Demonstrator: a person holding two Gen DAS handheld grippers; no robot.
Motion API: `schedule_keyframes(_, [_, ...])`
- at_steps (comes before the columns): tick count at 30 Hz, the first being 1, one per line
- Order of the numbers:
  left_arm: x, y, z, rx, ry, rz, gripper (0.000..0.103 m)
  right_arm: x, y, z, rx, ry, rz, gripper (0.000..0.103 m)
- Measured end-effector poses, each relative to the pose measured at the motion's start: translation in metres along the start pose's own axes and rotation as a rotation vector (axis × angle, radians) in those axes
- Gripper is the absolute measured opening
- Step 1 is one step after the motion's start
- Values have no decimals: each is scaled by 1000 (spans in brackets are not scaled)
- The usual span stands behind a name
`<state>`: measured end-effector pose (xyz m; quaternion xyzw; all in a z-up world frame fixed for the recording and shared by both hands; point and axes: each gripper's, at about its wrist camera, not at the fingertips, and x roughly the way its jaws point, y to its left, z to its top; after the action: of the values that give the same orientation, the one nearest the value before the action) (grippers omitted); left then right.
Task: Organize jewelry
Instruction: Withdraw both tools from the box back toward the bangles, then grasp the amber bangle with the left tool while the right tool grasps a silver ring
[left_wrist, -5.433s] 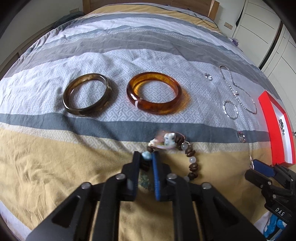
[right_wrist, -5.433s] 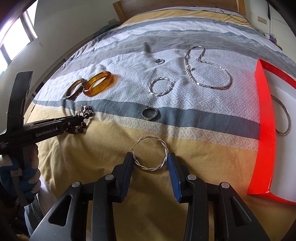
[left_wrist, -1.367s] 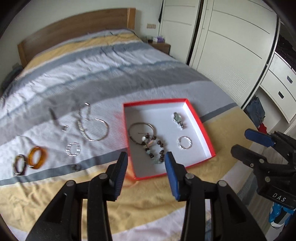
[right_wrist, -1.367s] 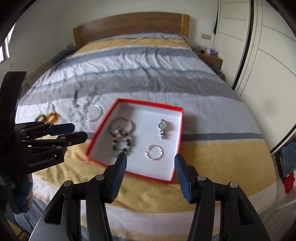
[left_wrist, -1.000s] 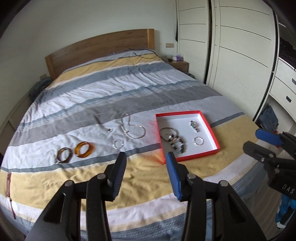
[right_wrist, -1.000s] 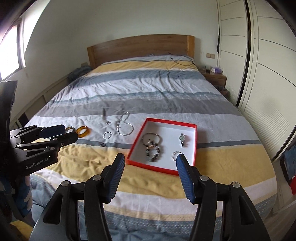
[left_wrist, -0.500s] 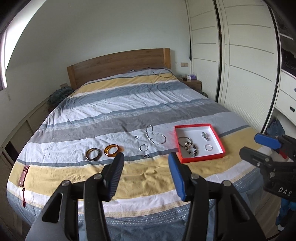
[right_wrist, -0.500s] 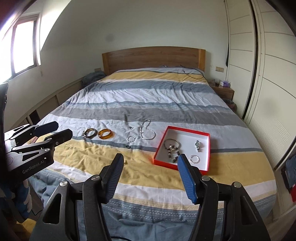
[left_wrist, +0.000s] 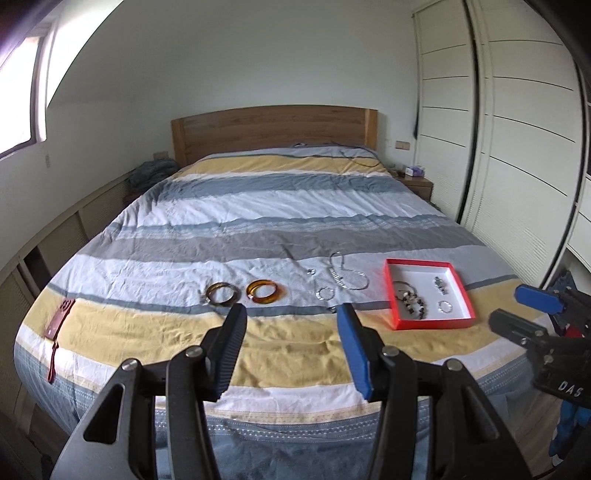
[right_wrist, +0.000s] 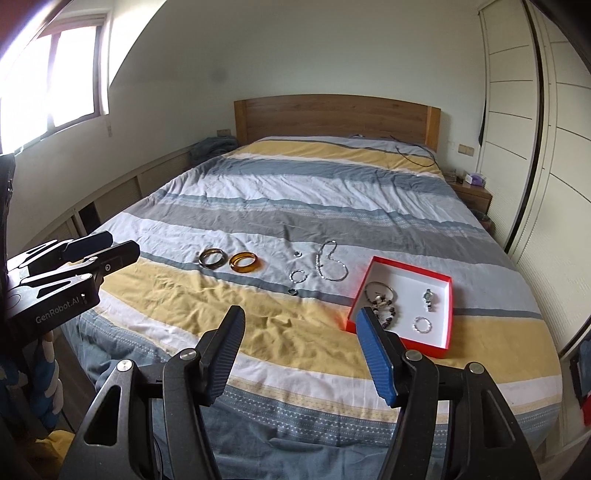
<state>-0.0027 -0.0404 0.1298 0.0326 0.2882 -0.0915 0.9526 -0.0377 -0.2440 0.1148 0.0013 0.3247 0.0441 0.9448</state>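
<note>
Four pieces already inside red box (right_wrist: 445, 312) on bed (left_wrist: 258, 221) — hoop, beaded bracelet (right_wrist: 384, 310), watch (right_wrist: 428, 295), small twisted ring (right_wrist: 422, 325); left outside: two bangles (left_wrist: 243, 292), chain necklace (right_wrist: 330, 264), loose rings (right_wrist: 298, 276). Left gripper (left_wrist: 290, 343) and right gripper (right_wrist: 299, 347) held well back — jaws wide apart, holding nothing

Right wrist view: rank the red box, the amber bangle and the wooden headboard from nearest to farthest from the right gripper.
From the right gripper:
1. Red box: just beyond the right fingertip, on the yellow stripe.
2. Amber bangle: farther up the bed, left of centre, beside the darker bangle.
3. Wooden headboard: at the far end of the bed.
</note>
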Motion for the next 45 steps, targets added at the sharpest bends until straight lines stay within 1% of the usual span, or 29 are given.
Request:
schedule_keyframes(3, [29, 25, -10, -57, 59, 23, 49, 18, -1, 2, 3, 22, 14, 62])
schedule_keyframes(5, [52, 39, -17, -88, 107, 21, 49, 35, -1, 3, 11, 43, 27, 62])
schedule_keyframes(8, [84, 53, -26, -118, 161, 17, 49, 71, -2, 5, 24, 93, 54, 62])
schedule_keyframes(9, [95, 55, -28, -124, 176, 13, 49, 81, -2, 6, 28, 106, 62, 60])
schedule_keyframes(15, [170, 59, -36, -130, 267, -21, 49, 172, -4, 7, 42, 208, 124, 47])
schedule_keyframes(18, [210, 60, -34, -146, 297, -37, 49, 220, -5, 5, 56, 254, 154, 40])
schedule_keyframes(22, [264, 72, -27, -228, 329, -67, 49, 282, -9, 3, 92, 304, 183, 37])
schedule_keyframes(27, [328, 93, -21, -330, 359, -45, 49, 340, -8, -4, 94, 348, 195, 36])
schedule_keyframes(31, [375, 104, -26, -415, 418, -28, 49, 370, -7, -8, 78, 365, 189, 35])
schedule_keyframes(34, [395, 106, -33, -473, 459, -37, 49, 385, -10, -11, 84, 375, 195, 32])
schedule_keyframes(38, [408, 97, -29, -453, 462, -21, 48, 398, -11, -16, 99, 375, 210, 28])
schedule_keyframes(40, [416, 94, -28, -459, 472, -15, 48, 403, -12, -17, 100, 371, 218, 26])
schedule_keyframes(42, [420, 96, -27, -483, 466, -22, 48, 408, -12, -16, 97, 368, 223, 24])
schedule_keyframes(45, [418, 104, -26, -551, 452, -70, 48, 408, -14, -18, 104, 365, 235, 24])
